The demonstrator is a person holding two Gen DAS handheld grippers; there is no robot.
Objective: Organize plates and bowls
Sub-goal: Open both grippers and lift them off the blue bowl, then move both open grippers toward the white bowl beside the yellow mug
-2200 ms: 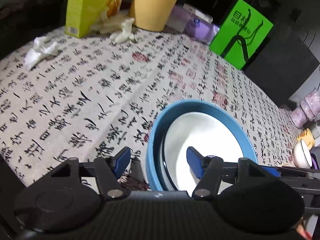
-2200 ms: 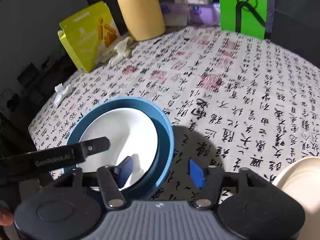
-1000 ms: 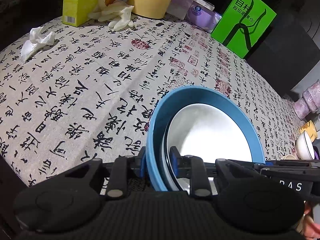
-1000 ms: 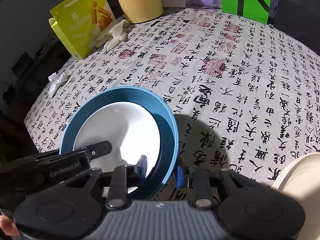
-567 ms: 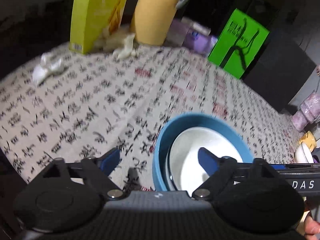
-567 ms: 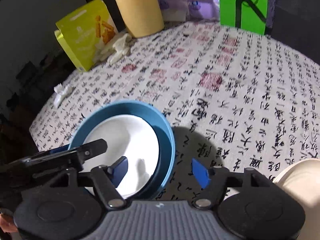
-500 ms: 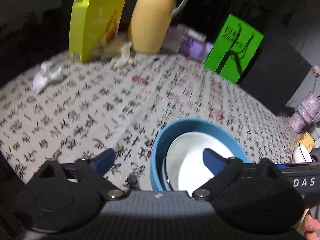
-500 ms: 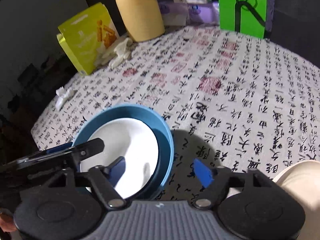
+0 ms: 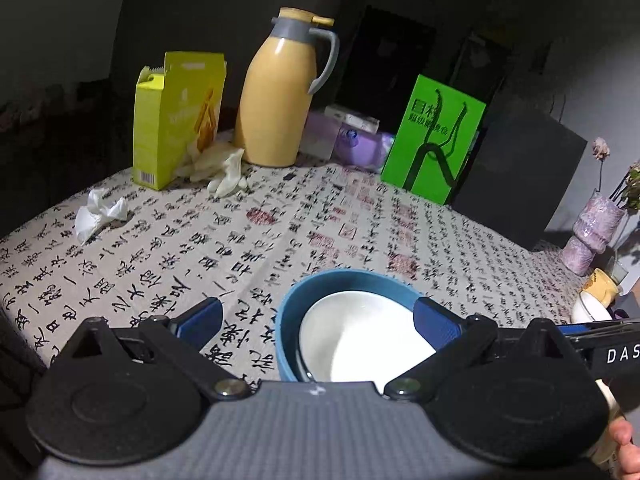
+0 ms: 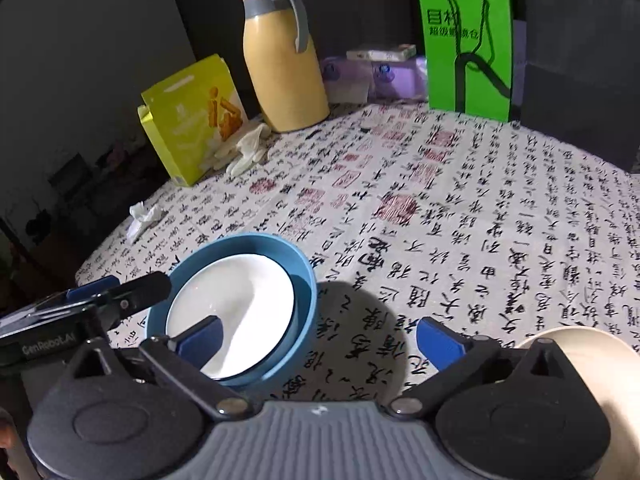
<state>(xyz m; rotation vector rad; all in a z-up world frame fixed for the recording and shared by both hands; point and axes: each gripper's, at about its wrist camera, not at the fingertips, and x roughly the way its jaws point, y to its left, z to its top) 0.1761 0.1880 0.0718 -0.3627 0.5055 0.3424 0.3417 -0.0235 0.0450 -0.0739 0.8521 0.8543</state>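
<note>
A blue bowl (image 9: 340, 284) with a white bowl (image 9: 360, 336) nested inside it sits on the calligraphy tablecloth, near the front edge. It also shows in the right wrist view: blue bowl (image 10: 302, 276), white bowl (image 10: 232, 304). My left gripper (image 9: 316, 320) is open wide and empty, pulled back above the bowls. My right gripper (image 10: 318, 340) is open wide and empty, above the blue bowl's right rim. A cream plate (image 10: 596, 360) lies at the lower right of the right wrist view.
At the back stand a yellow box (image 9: 176, 120), a tan thermos jug (image 9: 280, 92), purple packs (image 9: 356, 140) and a green bag (image 9: 432, 140). Gloves (image 9: 224, 168) and a crumpled tissue (image 9: 98, 216) lie at the left. Small bowls (image 9: 592, 304) and a vase (image 9: 588, 236) stand at the far right.
Both grippers were shut on the blue bowl's rim a second ago. They have let go, opened wide and drawn back and up. The bowls stay on the cloth.
</note>
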